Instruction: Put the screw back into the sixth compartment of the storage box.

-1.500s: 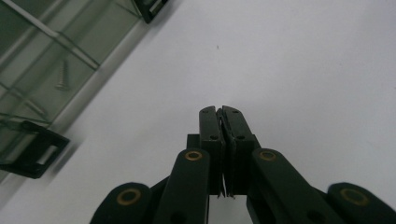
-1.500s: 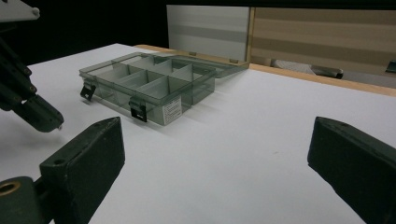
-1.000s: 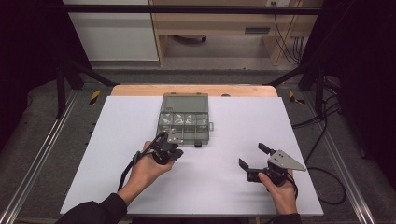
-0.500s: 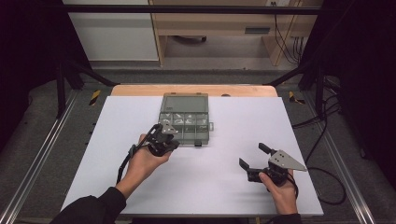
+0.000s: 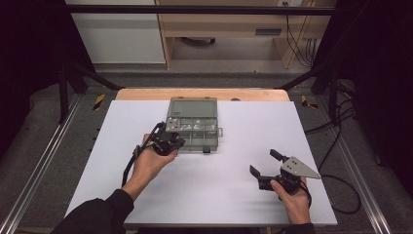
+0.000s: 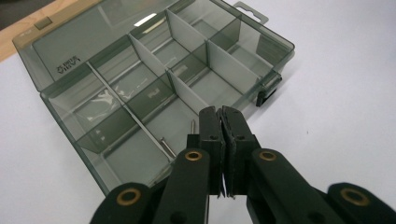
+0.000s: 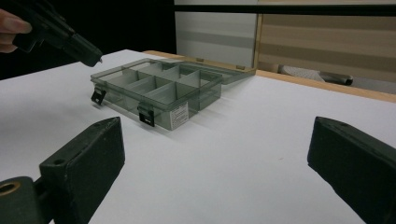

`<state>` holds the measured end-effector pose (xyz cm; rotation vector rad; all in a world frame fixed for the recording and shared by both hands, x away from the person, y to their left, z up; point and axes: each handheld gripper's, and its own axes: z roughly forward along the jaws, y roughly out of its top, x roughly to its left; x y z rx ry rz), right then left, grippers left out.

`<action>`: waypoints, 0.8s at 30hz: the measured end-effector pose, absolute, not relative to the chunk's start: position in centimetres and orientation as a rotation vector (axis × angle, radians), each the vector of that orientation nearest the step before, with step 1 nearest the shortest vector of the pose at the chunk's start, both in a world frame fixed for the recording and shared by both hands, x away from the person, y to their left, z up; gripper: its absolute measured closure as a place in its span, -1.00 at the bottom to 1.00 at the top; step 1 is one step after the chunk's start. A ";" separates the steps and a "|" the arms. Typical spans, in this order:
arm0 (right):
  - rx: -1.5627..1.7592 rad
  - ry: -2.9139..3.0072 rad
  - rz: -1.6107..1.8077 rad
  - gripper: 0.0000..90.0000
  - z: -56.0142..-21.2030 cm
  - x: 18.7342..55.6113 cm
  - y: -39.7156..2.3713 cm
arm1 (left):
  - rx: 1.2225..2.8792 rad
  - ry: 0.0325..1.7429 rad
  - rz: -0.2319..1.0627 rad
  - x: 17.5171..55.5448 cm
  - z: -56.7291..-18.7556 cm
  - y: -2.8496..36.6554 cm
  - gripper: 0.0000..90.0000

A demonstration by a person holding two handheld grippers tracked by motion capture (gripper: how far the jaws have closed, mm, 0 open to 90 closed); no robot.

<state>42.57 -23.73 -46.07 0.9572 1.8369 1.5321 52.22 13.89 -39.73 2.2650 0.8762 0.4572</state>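
A smoky transparent compartment box [image 5: 195, 130] lies open at the middle back of the white table, its lid [image 5: 192, 105] folded flat behind it. My left gripper [image 5: 171, 141] hovers over the box's near left corner, jaws pressed shut, and I see nothing between them [image 6: 222, 114]. Two small metal pins [image 6: 164, 143] lie in the compartment just below the jaws. The other compartments look bare. My right gripper [image 5: 263, 162] rests low on the table at the front right, wide open and holding nothing [image 7: 217, 128]. From there the box [image 7: 159, 88] and the left gripper [image 7: 93, 56] show ahead.
The white table sheet [image 5: 229, 195] has a wooden strip [image 5: 204, 93] along its back edge. Two black latches [image 7: 145, 115] hang from the box's front wall. Metal rails [image 5: 44, 161] run along both sides, and cables [image 5: 336, 195] trail off at the right.
My left gripper moved away from me, from the table in front of the box to over its near left corner. The right gripper stayed put.
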 end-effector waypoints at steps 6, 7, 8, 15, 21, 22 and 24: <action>0.957 1.841 1.533 -0.91 -46.1 42.6 -23.7 | 2.237 0.887 0.472 52.7 -39.7 13.9 0.96; 0.957 1.840 1.531 -0.91 -46.1 42.6 -23.7 | 2.228 0.889 0.475 52.7 -39.7 13.8 0.96; 0.956 1.841 1.534 -0.91 -46.1 42.6 -23.7 | 2.222 0.891 0.478 52.8 -39.7 13.8 0.95; 0.963 1.840 1.528 -0.91 -46.1 42.6 -23.7 | 2.190 0.907 0.493 53.1 -39.9 13.9 0.95; 0.959 1.843 1.528 -0.90 -46.1 42.6 -23.7 | 2.173 0.914 0.521 53.4 -40.0 13.9 0.96; 0.957 1.845 1.529 -0.90 -46.1 42.6 -23.7 | 2.171 0.915 0.519 53.5 -40.1 13.9 0.95; 0.959 1.844 1.529 -0.90 -46.1 42.6 -23.7 | 2.174 0.916 0.514 53.6 -40.2 13.8 0.96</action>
